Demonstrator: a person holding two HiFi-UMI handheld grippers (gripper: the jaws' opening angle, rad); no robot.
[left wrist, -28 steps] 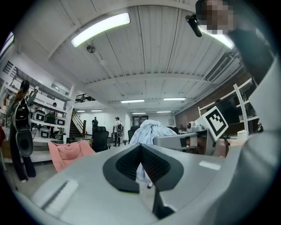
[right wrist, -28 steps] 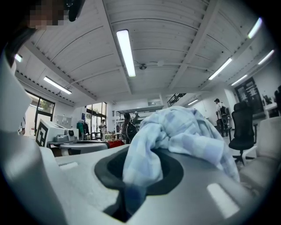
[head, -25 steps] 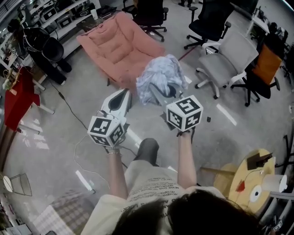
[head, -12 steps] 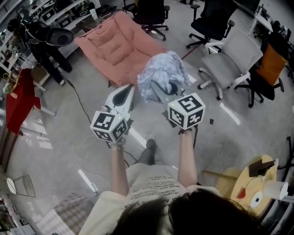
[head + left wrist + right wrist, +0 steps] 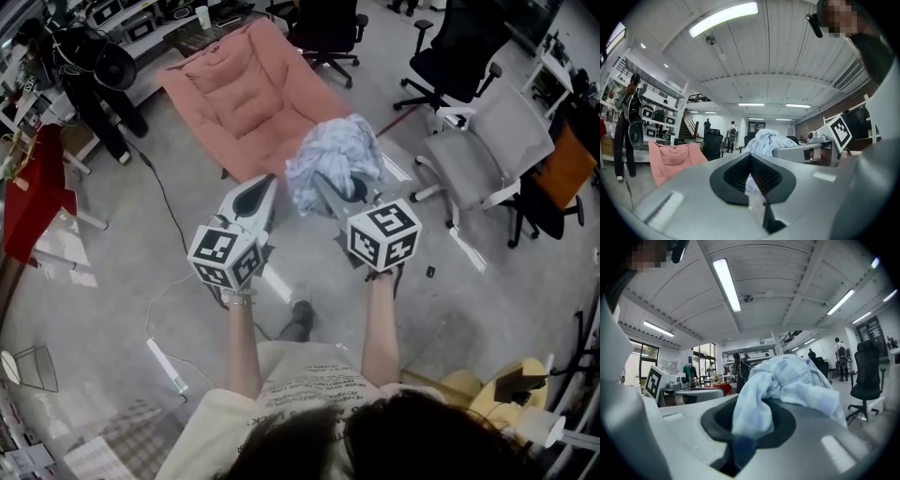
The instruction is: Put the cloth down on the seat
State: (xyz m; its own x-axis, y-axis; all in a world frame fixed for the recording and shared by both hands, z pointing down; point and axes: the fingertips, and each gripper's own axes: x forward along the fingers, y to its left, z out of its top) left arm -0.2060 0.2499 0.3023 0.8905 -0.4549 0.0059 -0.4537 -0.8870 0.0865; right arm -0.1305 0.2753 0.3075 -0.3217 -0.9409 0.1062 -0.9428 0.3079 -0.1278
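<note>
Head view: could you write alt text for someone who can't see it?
From above, a person's right gripper holds a bunched pale blue cloth, the left gripper beside it. A pink seat stands ahead on the grey floor, office chairs to the right.

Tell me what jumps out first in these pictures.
A bunched pale blue cloth is pinched in the right tongs, mid-frame above the grey floor. Just beyond it, at upper left, spreads a pink padded lounge chair, with a grey office chair off to the right.
</note>
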